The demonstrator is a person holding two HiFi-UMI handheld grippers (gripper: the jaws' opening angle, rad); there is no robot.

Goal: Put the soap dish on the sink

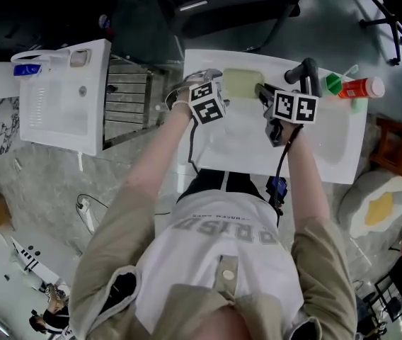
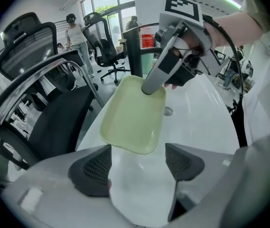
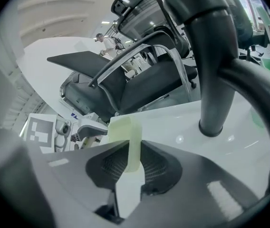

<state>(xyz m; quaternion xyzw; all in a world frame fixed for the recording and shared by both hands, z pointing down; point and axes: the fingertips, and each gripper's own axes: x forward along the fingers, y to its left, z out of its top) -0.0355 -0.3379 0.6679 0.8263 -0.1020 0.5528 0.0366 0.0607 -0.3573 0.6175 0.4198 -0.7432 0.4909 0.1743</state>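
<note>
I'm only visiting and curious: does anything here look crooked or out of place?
Only the soap dish: it is tilted rather than flat on the sink, pinched by one rim in the right tool. Nothing looks spilled or broken.

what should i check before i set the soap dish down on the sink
1. Right tool grip: jaws clamped on the edge of the soap dish. ok
2. Left tool: jaws apart, nothing between them. ok
3. Dish over the sink: it hangs above the back rim. ok
4. Faucet clearance: it stands apart from the dish. ok
5. Dish touching the rim: cannot tell
6. Landing spot under the dish: hidden. cannot tell
</note>
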